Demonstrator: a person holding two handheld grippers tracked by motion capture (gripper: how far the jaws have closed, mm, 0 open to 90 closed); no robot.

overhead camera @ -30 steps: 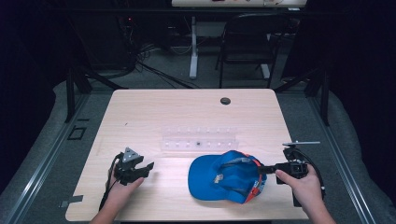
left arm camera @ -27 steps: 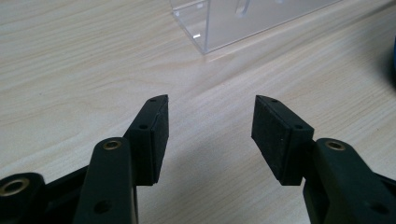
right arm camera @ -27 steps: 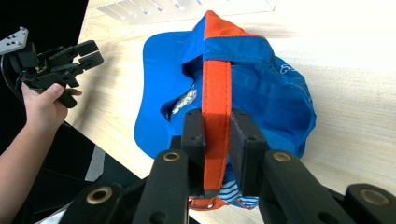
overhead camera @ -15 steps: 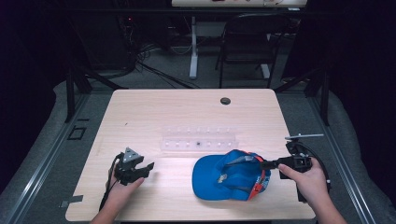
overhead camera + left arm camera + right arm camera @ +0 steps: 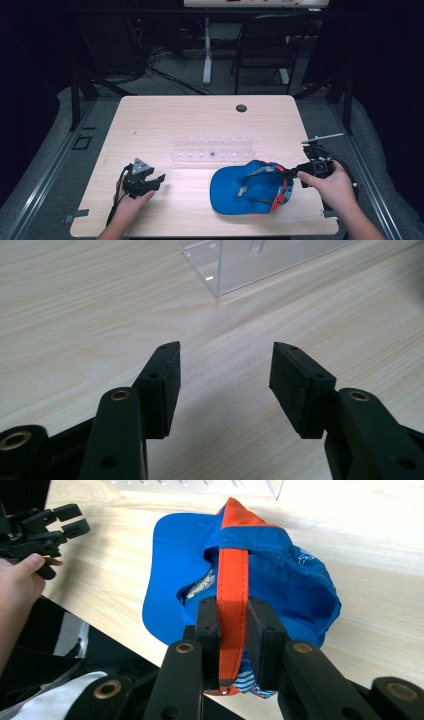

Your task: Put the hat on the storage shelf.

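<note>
Right gripper view: cap pinched by its orange strap and drawn rightward across the table since a second before.

Nearest, the right gripper (image 5: 232,645) had its jaws pressed onto the orange strap (image 5: 232,585) of the blue cap (image 5: 249,187), which lay at the table's (image 5: 165,120) near right, closer to that edge than in the earlier frames. The left gripper (image 5: 224,382) rested at the near left where it had been, jaws spread over bare wood, well apart from the cap. Farther off, a clear plastic rack (image 5: 212,152) sat mid-table, unmoved.
</note>
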